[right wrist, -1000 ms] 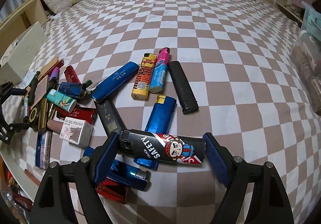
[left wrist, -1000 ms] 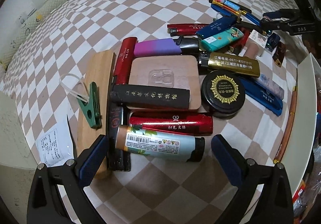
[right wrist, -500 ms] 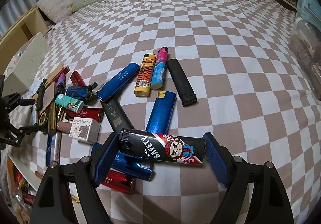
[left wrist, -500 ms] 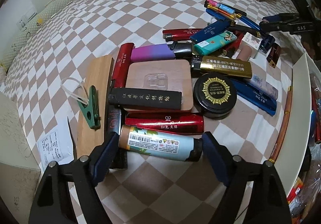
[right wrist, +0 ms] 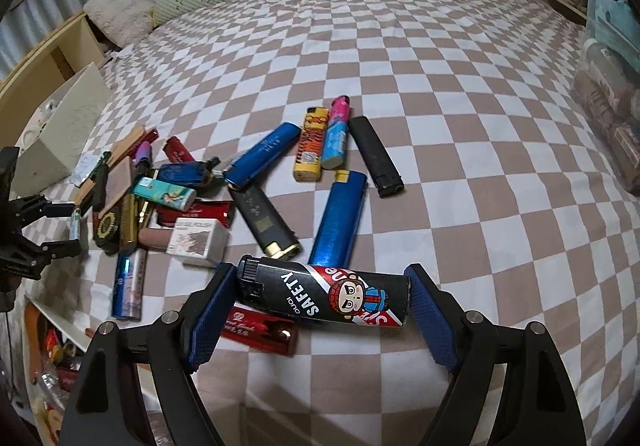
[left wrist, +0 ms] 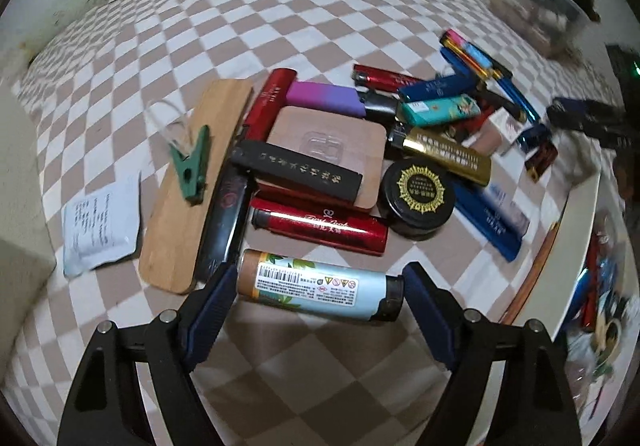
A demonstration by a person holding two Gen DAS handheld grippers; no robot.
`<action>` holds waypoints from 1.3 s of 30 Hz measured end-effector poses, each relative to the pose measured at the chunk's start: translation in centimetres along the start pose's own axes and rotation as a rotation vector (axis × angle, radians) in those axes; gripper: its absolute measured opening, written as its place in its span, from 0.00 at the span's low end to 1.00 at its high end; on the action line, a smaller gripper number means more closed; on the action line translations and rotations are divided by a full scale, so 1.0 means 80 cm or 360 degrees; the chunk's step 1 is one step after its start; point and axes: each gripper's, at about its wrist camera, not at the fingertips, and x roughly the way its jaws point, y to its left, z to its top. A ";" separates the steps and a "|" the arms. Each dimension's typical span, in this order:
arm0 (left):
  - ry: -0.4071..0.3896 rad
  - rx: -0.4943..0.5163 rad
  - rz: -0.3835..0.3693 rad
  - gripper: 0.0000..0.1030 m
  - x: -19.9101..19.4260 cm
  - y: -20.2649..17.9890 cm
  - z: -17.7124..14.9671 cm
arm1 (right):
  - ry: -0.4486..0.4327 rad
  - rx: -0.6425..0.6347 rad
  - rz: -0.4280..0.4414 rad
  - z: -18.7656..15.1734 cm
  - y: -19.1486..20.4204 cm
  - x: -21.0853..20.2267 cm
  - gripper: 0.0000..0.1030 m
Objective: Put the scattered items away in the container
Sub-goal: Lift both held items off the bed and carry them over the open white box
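Left gripper (left wrist: 318,286) angled down, jaws clamped, right gripper (right wrist: 316,296) likewise, both loaded

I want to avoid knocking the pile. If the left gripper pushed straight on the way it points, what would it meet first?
Probably the red lighter lying just past the light-blue lighter that the left gripper holds, though depth is hard to judge here.

Each gripper, left (left wrist: 316,292) and right (right wrist: 318,296), had black angular plastic arms. The fingers (left wrist: 210,302) wore dark blue textured pads. Silver round screws (right wrist: 472,317) dotted the arms.
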 end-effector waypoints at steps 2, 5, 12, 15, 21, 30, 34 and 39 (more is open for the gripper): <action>-0.0006 -0.0045 -0.0001 0.82 -0.006 -0.005 -0.002 | -0.0022 0.0012 0.0006 0.000 0.003 -0.008 0.81; -0.0034 -0.0093 -0.0008 0.82 -0.021 -0.026 -0.013 | -0.0051 0.0020 0.0020 0.000 0.007 -0.021 0.81; -0.0167 -0.0226 0.0024 0.82 -0.043 -0.110 0.036 | -0.0110 -0.0015 0.0032 0.001 0.022 -0.054 0.81; -0.0210 -0.0246 0.0030 0.82 -0.038 -0.060 0.058 | -0.0138 -0.0026 0.0046 0.000 0.029 -0.068 0.81; -0.0260 -0.0271 0.0011 0.82 -0.110 -0.023 -0.014 | -0.0187 -0.0059 0.0076 -0.005 0.046 -0.096 0.81; -0.0315 -0.0272 0.0008 0.82 -0.141 -0.055 -0.034 | -0.0251 -0.0100 0.0123 -0.017 0.067 -0.141 0.81; -0.0339 -0.0280 0.0006 0.82 -0.159 -0.065 -0.047 | -0.0276 -0.0125 0.0140 -0.024 0.076 -0.159 0.81; -0.0374 -0.0255 -0.0018 0.82 -0.178 -0.073 -0.056 | -0.0329 -0.0132 0.0166 -0.033 0.086 -0.185 0.81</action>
